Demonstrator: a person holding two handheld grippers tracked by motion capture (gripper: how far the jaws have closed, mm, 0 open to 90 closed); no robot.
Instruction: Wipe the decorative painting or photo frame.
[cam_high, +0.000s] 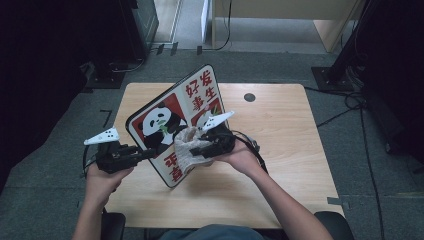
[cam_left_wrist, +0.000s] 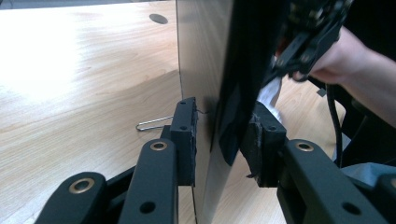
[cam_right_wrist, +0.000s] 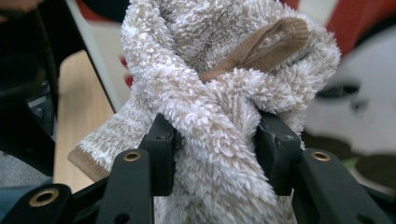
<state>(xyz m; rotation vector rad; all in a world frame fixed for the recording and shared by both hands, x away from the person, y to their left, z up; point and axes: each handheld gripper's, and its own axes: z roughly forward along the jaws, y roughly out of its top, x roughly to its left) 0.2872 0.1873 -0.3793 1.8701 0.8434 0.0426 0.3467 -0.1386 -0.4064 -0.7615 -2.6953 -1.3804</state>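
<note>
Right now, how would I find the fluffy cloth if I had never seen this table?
Look at the wooden table, then at the panda board standing tilted on it. Pressed against the board's picture side is the fluffy cloth, pinched in the right gripper. It is the one soft, cream-white, fuzzy thing, with a tan trim, among hard black tools.

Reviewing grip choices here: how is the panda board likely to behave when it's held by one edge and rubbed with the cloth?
The panda board looks stiff: tilted up, it keeps a flat face without sagging. It seems thin and probably light. The left gripper straddles its edge with a visible gap at the pads, so pushes from the fluffy cloth in the right gripper could make it pivot or slip.
</note>
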